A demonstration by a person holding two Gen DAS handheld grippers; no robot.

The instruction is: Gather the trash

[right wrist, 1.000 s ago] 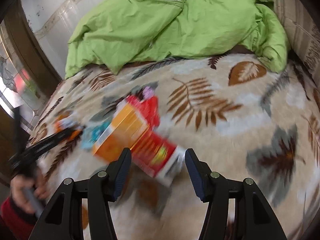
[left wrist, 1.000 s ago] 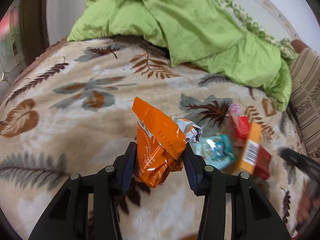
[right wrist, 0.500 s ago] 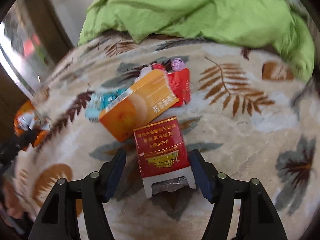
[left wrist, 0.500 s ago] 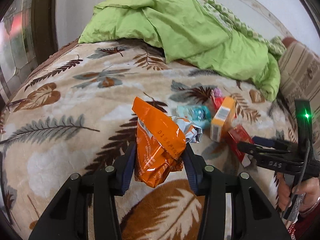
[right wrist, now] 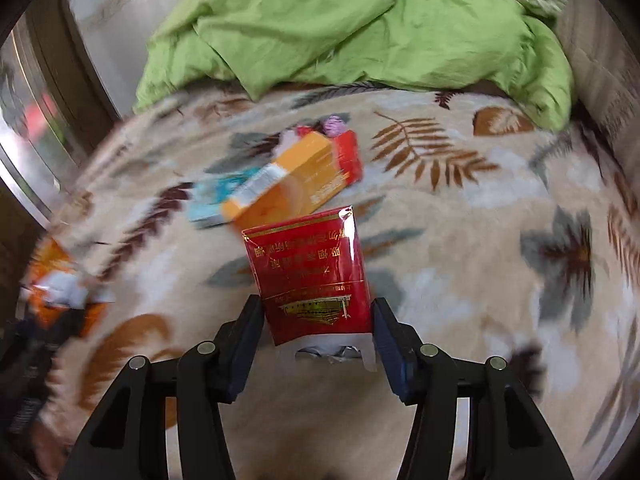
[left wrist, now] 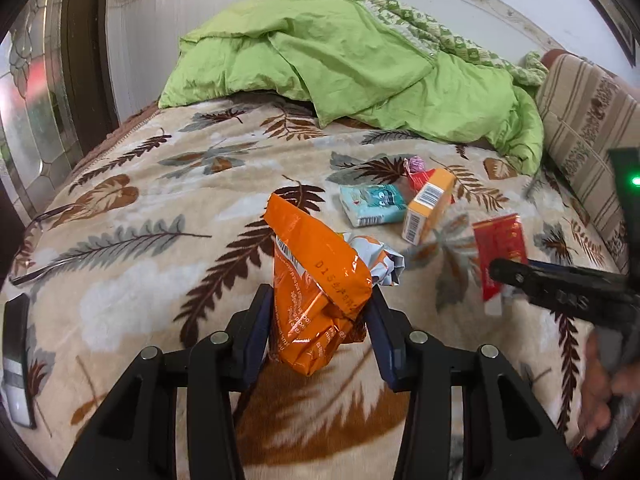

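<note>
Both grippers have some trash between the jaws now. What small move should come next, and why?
Probably finish closing the right gripper on the red pack before carrying it: its jaws are closing and the pack looks lifted. The left gripper already clamps the orange wrapper.

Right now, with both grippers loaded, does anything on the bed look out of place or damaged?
Yes. Loose litter lies on the leaf-print blanket: a teal packet, an orange box lying askew on a red wrapper, and a pink crumpled bit. The orange snack bag is crushed; the red pack is torn open at its bottom.
</note>
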